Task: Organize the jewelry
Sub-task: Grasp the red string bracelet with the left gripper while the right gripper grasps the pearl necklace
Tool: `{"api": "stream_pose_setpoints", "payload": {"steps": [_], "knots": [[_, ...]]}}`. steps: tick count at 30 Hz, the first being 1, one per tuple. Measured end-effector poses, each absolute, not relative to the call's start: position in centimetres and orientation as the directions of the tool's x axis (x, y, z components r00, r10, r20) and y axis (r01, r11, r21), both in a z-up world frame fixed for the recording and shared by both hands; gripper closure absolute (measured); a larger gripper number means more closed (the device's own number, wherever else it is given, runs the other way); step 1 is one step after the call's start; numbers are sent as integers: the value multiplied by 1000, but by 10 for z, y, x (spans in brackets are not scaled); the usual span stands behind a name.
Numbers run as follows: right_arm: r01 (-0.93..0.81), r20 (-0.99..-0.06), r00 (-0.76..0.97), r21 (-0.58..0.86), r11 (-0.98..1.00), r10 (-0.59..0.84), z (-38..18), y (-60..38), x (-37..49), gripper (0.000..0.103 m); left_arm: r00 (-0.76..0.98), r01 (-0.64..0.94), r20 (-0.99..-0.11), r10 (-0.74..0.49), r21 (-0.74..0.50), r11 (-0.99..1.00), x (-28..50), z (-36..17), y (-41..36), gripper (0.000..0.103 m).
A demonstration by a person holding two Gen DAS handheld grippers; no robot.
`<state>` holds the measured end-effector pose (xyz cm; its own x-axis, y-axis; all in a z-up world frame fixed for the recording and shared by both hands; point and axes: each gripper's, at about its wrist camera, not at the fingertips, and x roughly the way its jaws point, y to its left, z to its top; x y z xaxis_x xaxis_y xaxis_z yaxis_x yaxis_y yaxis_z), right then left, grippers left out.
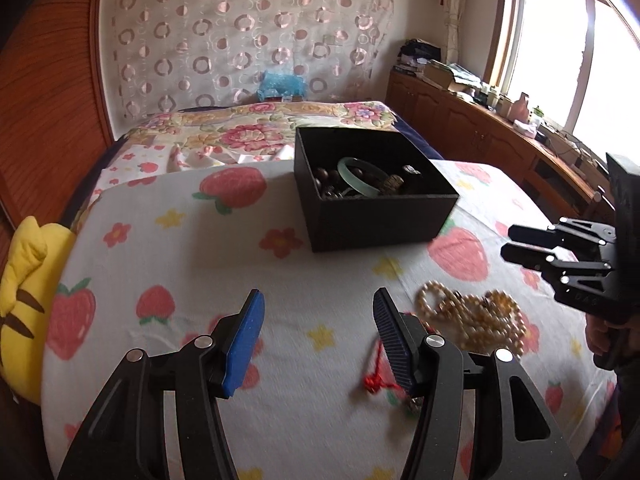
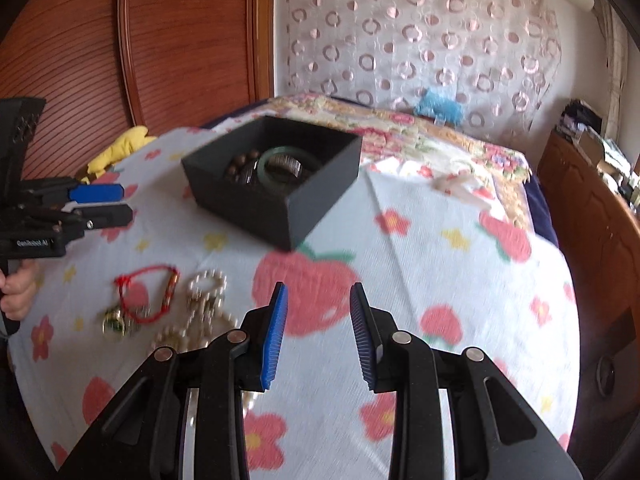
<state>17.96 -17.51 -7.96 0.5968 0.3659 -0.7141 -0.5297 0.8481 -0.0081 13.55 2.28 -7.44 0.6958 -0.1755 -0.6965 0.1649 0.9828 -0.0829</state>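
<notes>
Left wrist view
Box: black, open, on the strawberry sheet; the landmark for all below.
In box: green bangle, dark beads and a few small pieces; these count as sorted.
Loose: pale bead strand in a heap on the sheet, nearer the camera than the box, well apart from it.
Loose: red cord, same side, partly hidden behind a finger.
Left gripper: jaws parted, nothing between them; on the near side of the box, beside the cord.

Right wrist view
Box: bangle and beads inside.
Loose: red cord, gold-green charm, bead strand, all nearer than the box and to its left.
Right gripper: jaws part open, empty, over bare sheet on the near side of the box.

Progress (judgement): partly done; at least three pieces left to move into the box.
</notes>
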Motion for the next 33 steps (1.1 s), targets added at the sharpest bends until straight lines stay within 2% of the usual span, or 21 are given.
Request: {"api": "stream_pose_setpoints", "payload": {"steps": [10,13,18,21,30,32,33], "knots": [[-540,-726,553,60,840,407,-94,-175,154,69,707,180,-684,-181,-74,981,111,-77,18,49],[-544,-726,550,65,837,413,-91,-173,150,76,711,189,-677,-188,-73,979,102,-77,16,49],[-547,-731,544,62,835,411,-91,-172,145,77,712,195,-674,-196,-79,978,89,-78,13,49],[-553,-742,533,58,831,407,-93,-169,146,87,710,200,-676,-198,-76,977,86,-79,10,49],[-551,-767,506,64,832,394,-100,-165,157,87,705,233,-676,-215,-65,970,74,-77,-1,49],[-562,-764,510,51,826,395,-98,-162,154,94,703,240,-677,-219,-64,969,73,-77,-2,49],[-564,-760,519,41,825,392,-96,-162,152,94,701,243,-678,-221,-64,968,73,-78,-2,49]]}}
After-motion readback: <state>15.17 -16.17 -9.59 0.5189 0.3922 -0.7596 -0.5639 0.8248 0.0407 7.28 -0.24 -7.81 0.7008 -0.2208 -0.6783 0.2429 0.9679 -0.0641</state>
